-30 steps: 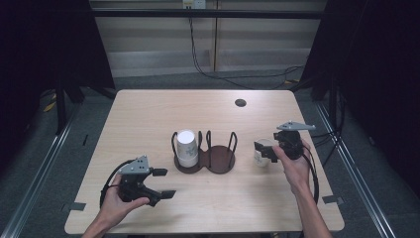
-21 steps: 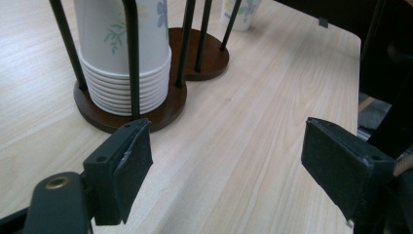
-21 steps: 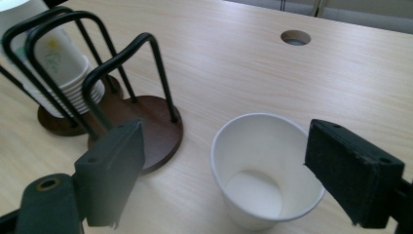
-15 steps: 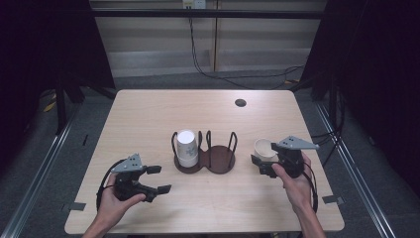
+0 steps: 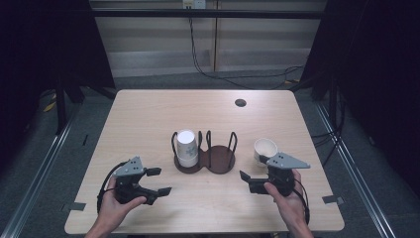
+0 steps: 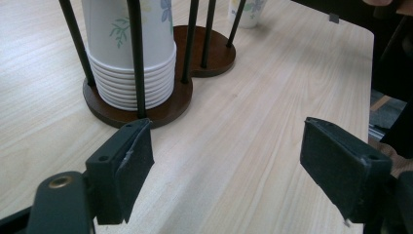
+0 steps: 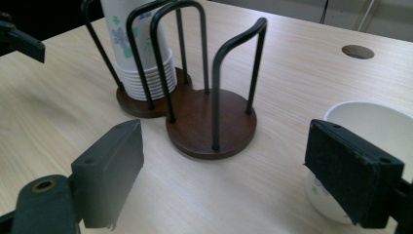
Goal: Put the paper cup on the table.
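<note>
1. Paper is what you are dealing with: the loose cup stands upright on the table, just right of the cup holder and just beyond your right gripper.
2. Your right gripper's jaws are spread wide with nothing between them; in the right gripper view the loose cup sits partly behind the right-hand jaw, not gripped.
3. Your left gripper is also released, and its jaws have just been closing a little with only bare table between them.
4. Expect the cup to be very light and thin-walled. It will likely dent under a hard squeeze and tip or slide at a nudge.
5. Take it across the wall a little below the rim, where the rolled edge stiffens it, and close gently.
6. The high view gives you the layout: the stack of cups fills the holder's left ring, the right ring is empty, and a round hole lies far back on the table.
7. The left gripper view adds what the high view cannot: the nested rims of the stack and its flower print.
8. The right gripper view shows the empty ring's wooden base and wire hoops up close.
</note>
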A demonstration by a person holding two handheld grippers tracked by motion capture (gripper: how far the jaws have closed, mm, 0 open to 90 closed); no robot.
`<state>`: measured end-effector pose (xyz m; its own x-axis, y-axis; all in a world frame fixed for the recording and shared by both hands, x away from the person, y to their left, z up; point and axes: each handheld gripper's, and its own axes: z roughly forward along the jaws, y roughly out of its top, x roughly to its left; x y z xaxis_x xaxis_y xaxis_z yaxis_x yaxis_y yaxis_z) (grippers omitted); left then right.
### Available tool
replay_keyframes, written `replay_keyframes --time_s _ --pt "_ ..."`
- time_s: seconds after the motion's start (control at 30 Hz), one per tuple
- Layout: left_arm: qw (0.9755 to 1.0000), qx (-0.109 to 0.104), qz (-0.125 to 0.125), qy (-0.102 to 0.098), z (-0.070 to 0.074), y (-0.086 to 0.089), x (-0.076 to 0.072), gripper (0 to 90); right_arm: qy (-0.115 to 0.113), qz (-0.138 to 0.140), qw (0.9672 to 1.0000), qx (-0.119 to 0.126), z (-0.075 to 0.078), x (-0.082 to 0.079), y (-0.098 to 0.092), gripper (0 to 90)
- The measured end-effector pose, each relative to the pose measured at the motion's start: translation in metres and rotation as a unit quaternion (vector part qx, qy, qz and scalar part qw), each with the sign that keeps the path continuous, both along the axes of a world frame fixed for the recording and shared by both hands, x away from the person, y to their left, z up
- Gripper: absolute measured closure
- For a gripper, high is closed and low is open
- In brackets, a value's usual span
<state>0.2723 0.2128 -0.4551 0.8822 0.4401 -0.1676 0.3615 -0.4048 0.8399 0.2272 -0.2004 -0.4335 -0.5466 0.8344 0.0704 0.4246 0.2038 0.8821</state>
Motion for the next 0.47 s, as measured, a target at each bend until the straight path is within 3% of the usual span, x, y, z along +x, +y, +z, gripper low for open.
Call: replay_keyframes --time_s 0.13,0.23,0.37,0.47 --pt "0.9999 -0.002 0.011 0.001 -0.002 0.001 0.0 19.3 -0.003 -0.001 1.0 0.009 -0.005 -0.007 0.007 14.1" --pt "0.9998 -0.005 0.018 -0.001 -0.004 0.001 0.0 19.2 0.002 -0.004 0.9995 0.031 -0.011 -0.01 0.011 14.6" --pt "0.9998 -0.003 0.02 0.001 -0.008 -0.003 -0.002 18.8 0.017 0.009 0.9992 0.034 -0.02 -0.009 0.019 15.7" --pt "0.9993 -0.008 0.036 -0.002 -0.012 -0.008 -0.002 17.2 0.021 0.012 0.9991 0.035 -0.023 -0.008 0.023 15.6"
